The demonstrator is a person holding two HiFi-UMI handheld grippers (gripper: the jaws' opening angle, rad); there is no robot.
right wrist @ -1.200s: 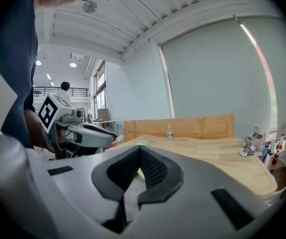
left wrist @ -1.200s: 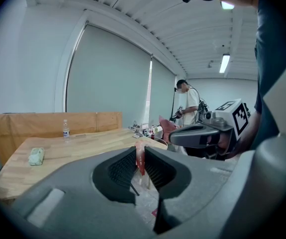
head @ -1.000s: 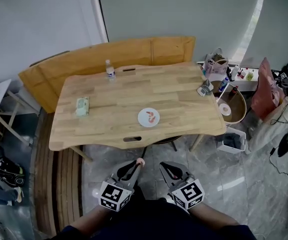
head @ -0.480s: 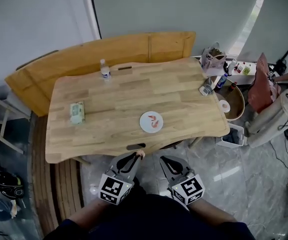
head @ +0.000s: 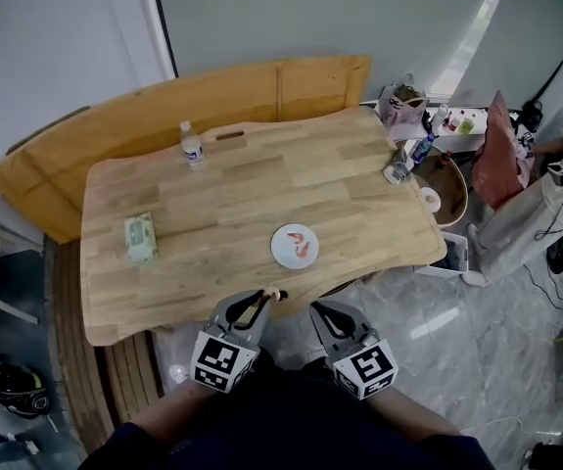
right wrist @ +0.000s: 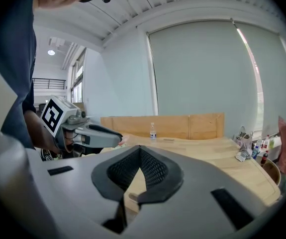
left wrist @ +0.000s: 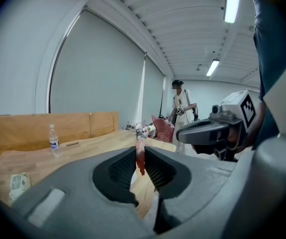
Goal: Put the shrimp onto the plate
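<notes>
A white plate point(head: 294, 247) lies near the front edge of the wooden table point(head: 212, 204), with an orange shrimp point(head: 302, 246) on it. My left gripper point(head: 271, 296) hangs just off the table's front edge, shut on a second pink-red shrimp point(left wrist: 140, 159) that stands upright between its jaws. In the head view this held shrimp's tip point(head: 274, 294) peeks out at the jaw ends. My right gripper point(head: 318, 312) sits beside the left one, below the plate, shut with nothing in it; its own view shows the jaw tips point(right wrist: 141, 151) meeting.
On the table stand a water bottle point(head: 191, 146) at the back and a green wipes pack point(head: 140, 237) at the left. A wooden bench point(head: 164, 101) runs behind. Clutter, a round tub point(head: 447, 189) and a white bin point(head: 449, 255) crowd the right side. A person point(left wrist: 182, 103) stands far off.
The head camera has shifted, so the table slid left and down in view. Both grippers keep their pose by the front edge, the left still holding the shrimp.
</notes>
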